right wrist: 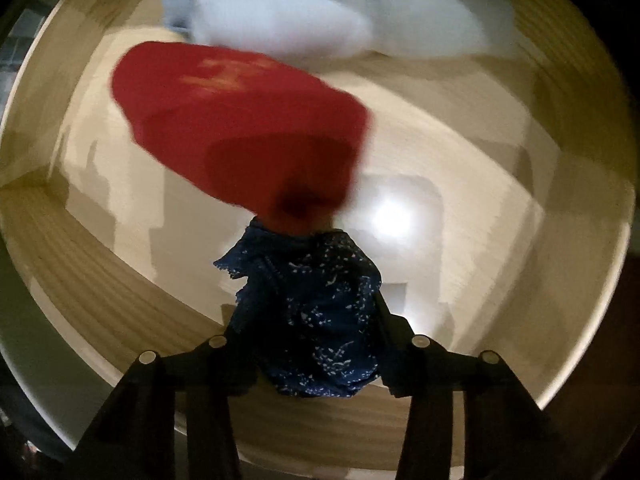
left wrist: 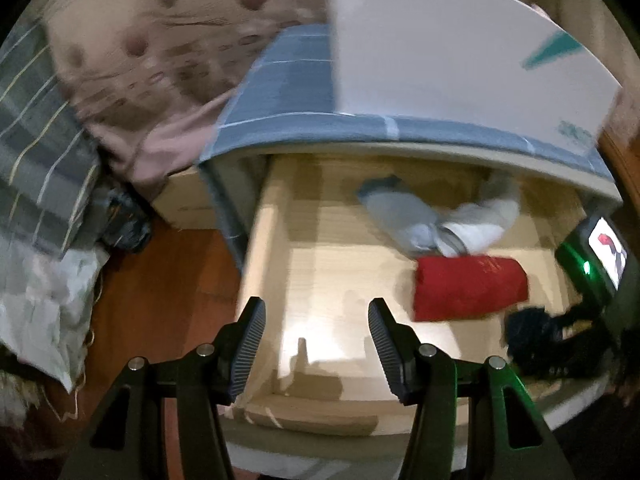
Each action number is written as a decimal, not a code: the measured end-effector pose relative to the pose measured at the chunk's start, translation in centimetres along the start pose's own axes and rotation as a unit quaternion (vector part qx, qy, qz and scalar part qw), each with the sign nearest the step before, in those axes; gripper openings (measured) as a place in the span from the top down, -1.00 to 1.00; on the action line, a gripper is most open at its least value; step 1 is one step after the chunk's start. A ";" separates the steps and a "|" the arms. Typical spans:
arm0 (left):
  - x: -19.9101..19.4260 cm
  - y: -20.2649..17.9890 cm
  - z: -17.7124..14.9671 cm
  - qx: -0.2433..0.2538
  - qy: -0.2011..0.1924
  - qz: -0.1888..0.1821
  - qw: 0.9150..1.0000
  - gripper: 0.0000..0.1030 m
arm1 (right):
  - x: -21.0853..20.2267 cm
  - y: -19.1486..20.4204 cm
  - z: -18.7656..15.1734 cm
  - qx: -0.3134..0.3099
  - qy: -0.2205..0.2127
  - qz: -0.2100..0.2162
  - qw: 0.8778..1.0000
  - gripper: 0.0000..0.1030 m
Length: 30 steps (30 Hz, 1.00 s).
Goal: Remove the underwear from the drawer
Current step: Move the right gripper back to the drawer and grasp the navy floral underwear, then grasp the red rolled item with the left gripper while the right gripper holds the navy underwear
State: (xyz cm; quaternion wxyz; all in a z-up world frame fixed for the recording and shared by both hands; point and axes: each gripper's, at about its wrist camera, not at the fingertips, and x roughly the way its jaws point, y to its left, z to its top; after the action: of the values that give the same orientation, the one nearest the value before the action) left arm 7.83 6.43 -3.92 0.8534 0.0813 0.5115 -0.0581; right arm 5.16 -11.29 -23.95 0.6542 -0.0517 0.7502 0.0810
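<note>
navy underwear (right wrist: 320, 320) with a small white print sits bunched between the fingers of the right gripper (right wrist: 316, 344), which is pinched on the cloth; the fabric hangs over the fingertips and hides them. from the left wrist view the same dark bundle (left wrist: 528, 328) shows at the right side of the drawer (left wrist: 344, 412), with the right gripper (left wrist: 576, 320) just beside it, blurred and partly dark.

the left gripper (left wrist: 316, 340) holds nothing, its ribbed pads (left wrist: 250, 344) spread wide apart above the front left part of the drawer.

inside the pale wooden drawer, a folded red garment (left wrist: 468, 288) lies just beyond the navy underwear, on the right half of the floor. behind the red piece, near the back, lie a light blue-grey garment (left wrist: 400, 216) and a white one (left wrist: 484, 220), touching each other. in the right wrist view the red garment (right wrist: 240, 120) is directly ahead of the held cloth, with the pale pieces (right wrist: 332, 24) past it.

the left half of the drawer floor is bare wood, bounded by the left wall and the front wall under the left gripper. a blue checked cloth (left wrist: 288, 92) covers the cabinet top over the drawer's rear, with a white box (left wrist: 440, 40) on it. left of the drawer are a reddish wooden floor (left wrist: 168, 300) and bedding (left wrist: 44, 152).
</note>
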 end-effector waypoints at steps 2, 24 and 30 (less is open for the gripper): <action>0.0 -1.4 0.0 0.039 0.001 -0.010 0.999 -0.06 | 0.3 -1.1 -0.6 0.012 0.001 -0.001 1.000 0.19; 5.2 -13.2 1.6 0.381 0.048 -0.050 0.922 -0.14 | 2.6 -4.8 -1.8 0.062 -0.031 0.040 0.997 0.23; 8.2 -14.3 2.2 0.387 0.080 -0.054 0.917 -0.16 | 2.9 -5.7 -1.4 0.064 -0.035 0.046 0.996 0.23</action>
State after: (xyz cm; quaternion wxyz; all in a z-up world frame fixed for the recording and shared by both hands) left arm 10.96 -8.12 -11.27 0.7071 0.3819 0.5194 -0.2905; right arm 4.49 -17.10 -26.96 0.6772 0.0283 0.7324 0.0645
